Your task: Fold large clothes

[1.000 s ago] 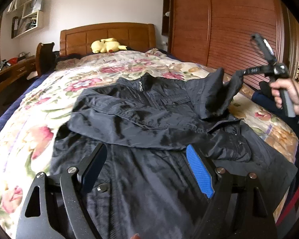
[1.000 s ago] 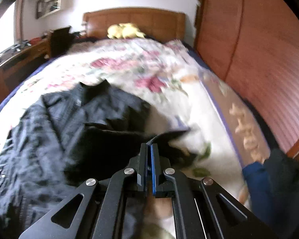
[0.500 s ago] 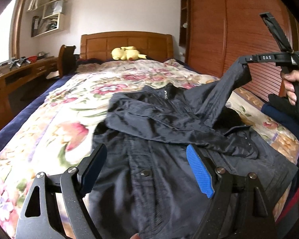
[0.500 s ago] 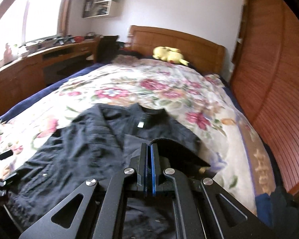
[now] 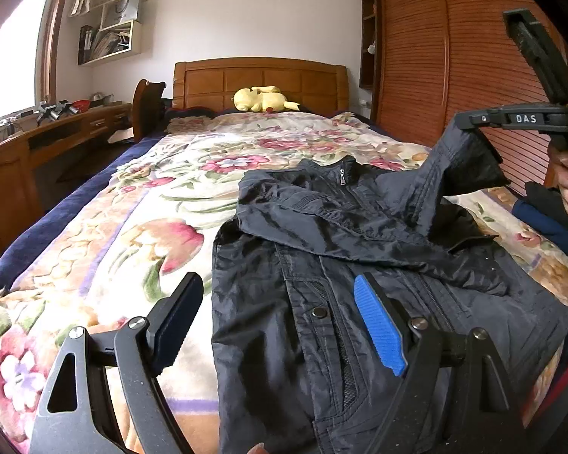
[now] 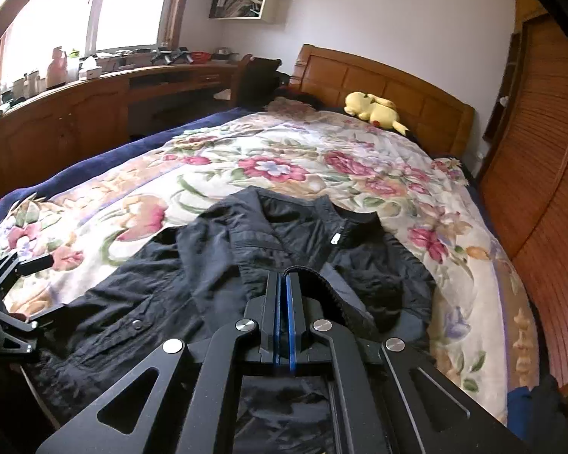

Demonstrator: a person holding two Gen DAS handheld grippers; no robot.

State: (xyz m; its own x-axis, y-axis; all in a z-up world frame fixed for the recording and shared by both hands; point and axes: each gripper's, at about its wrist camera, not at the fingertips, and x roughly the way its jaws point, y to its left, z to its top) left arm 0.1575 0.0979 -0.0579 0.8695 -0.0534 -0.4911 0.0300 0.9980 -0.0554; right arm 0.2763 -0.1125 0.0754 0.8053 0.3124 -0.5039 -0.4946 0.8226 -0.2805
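Shelf (image 5: 110, 34) of books upper left, desk (image 5: 38, 140) below, your left gripper (image 5: 280, 325) spread wide over the jacket (image 5: 322, 265) at centre on the floral quilt (image 5: 140, 227), your right gripper (image 6: 284, 283) clamped on its sleeve (image 5: 458, 166), wardrobe (image 5: 428, 68) at right.

The jacket (image 5: 359, 249) lies on the bed (image 5: 170, 204), plush toy (image 5: 263, 99) behind it by the headboard (image 5: 259, 79).

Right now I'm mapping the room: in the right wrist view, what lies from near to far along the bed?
Shut right gripper on sleeve cuff → dark zip-up jacket → floral quilt → yellow plush toy → wooden headboard.
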